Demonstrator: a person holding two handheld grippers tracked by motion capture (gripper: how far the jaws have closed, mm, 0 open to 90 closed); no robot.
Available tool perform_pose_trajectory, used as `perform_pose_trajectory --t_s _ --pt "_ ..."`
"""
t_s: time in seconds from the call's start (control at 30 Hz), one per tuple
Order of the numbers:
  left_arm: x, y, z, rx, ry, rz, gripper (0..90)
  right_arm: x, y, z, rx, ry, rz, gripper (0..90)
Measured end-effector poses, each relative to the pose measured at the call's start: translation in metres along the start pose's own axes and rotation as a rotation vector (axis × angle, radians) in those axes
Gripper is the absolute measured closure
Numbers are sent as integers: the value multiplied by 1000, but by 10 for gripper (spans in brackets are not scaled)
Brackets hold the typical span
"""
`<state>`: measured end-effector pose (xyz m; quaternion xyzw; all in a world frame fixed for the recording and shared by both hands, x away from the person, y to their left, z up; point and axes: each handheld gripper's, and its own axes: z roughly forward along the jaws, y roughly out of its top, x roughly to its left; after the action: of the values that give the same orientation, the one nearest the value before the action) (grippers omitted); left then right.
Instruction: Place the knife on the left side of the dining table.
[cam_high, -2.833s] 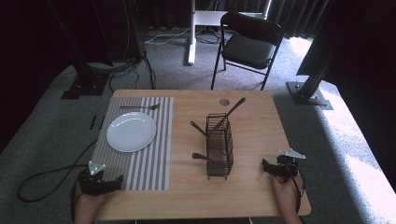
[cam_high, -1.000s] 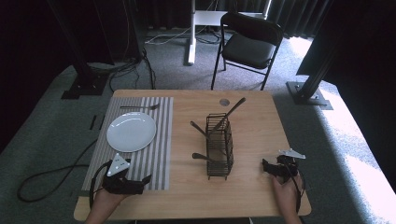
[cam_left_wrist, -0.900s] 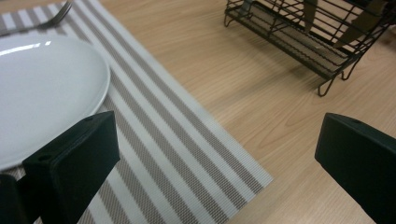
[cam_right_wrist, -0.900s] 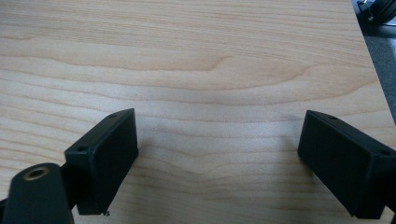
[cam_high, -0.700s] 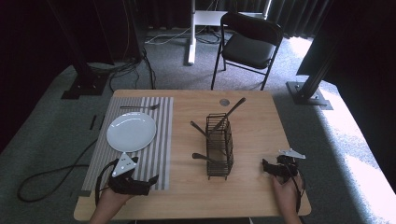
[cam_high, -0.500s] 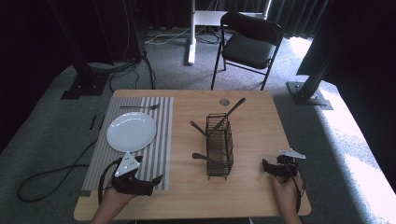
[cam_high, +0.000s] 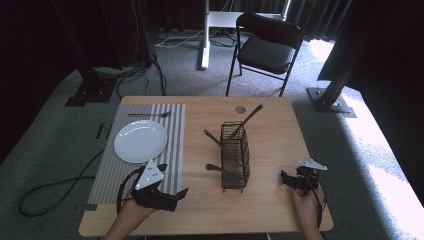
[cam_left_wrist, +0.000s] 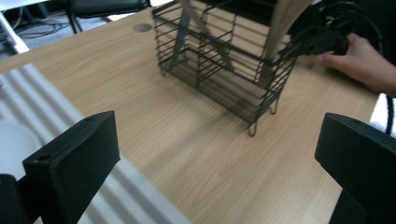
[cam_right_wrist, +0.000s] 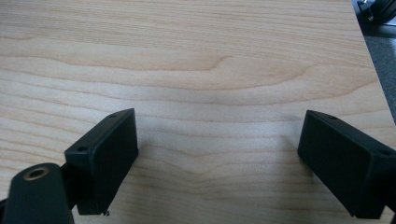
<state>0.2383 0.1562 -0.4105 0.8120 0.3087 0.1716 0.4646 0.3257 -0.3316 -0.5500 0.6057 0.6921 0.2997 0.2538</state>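
Left gripper (cam_high: 172, 196) low over the counter's (cam_high: 270, 130) near edge, at the corner of the striped placemat (cam_high: 172, 120), fingers (cam_left_wrist: 70, 163) spread wide with nothing between. Beyond and to its left, a white plate (cam_high: 140, 140) on the placemat, a fork (cam_high: 148, 114) lying past it. Ahead of those fingers in the left gripper view, a black wire cutlery basket (cam_left_wrist: 224, 70) standing upright on bare wood, dark utensils (cam_high: 247, 120) leaning out of it. Past the basket, right gripper (cam_high: 286, 179) near the counter's right edge, fingers (cam_right_wrist: 102, 154) also spread wide, empty, just above plain wood grain.
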Motion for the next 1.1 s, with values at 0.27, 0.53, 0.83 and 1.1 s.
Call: perform_pose_trajectory --t_s 0.27,0.53,0.83,1.1 --pt "-14 17 17 -24 -44 26 2 0 0 0 0 0 0 115" --pt "-25 35 29 -53 -79 34 2 0 0 0 0 0 -1 115" --pt "-31 43 46 -68 -94 16 35 0 0 0 0 0 -1 116" --pt "-35 46 57 -56 -89 21 334 0 0 0 -1 0 0 116"
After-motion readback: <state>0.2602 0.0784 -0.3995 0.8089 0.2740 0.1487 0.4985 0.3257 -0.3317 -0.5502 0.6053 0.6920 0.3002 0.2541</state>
